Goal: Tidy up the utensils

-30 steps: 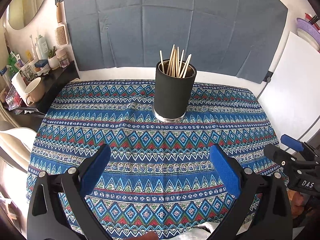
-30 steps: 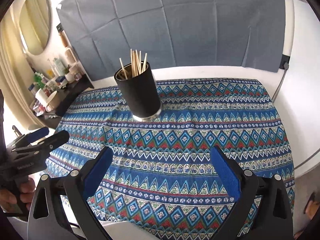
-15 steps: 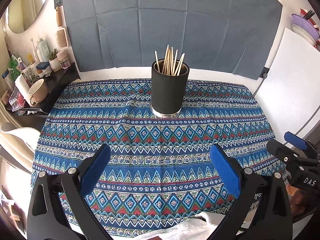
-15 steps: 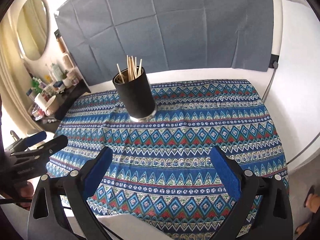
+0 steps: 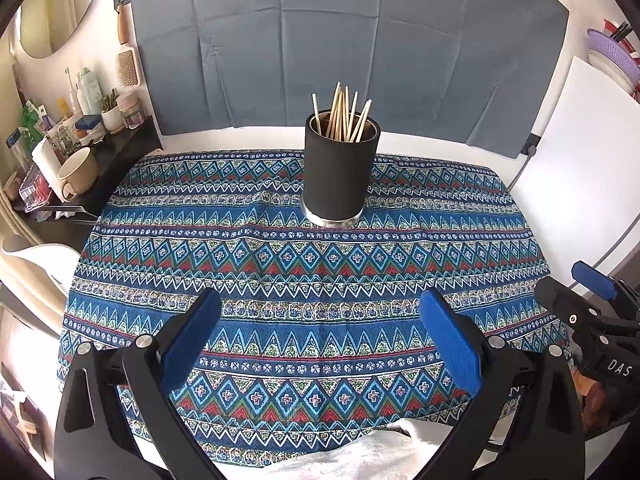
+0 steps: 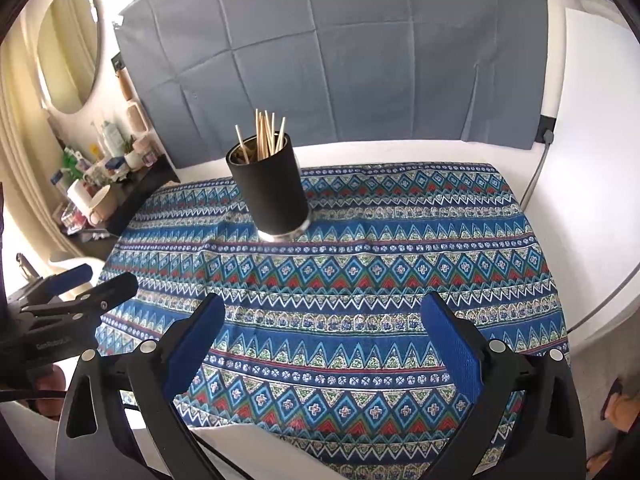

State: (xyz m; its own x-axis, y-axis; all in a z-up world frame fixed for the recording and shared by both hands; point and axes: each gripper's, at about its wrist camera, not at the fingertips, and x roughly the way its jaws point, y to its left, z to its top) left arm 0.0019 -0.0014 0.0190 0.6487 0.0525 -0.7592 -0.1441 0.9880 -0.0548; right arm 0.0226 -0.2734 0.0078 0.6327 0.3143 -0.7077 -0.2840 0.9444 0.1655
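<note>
A black cylindrical holder (image 5: 339,168) stands upright on the patterned blue tablecloth (image 5: 280,264), toward its far middle. Several wooden chopsticks (image 5: 344,118) stand in it. The holder also shows in the right wrist view (image 6: 270,190) with the chopsticks (image 6: 266,134). My left gripper (image 5: 320,308) is open and empty, above the cloth's near part, well short of the holder. My right gripper (image 6: 320,310) is open and empty, at a similar distance. Each gripper shows at the edge of the other's view, the right one (image 5: 592,300) and the left one (image 6: 84,284).
A dark side shelf (image 5: 120,156) on the left holds a mug (image 5: 78,174), bottles and jars. A grey cloth backdrop (image 5: 340,40) hangs behind the table. A white board (image 5: 572,160) leans at the right. White fabric (image 5: 360,456) lies at the near edge.
Both grippers have drawn back from the holder, so it looks smaller and farther away. Both stay open and empty.
</note>
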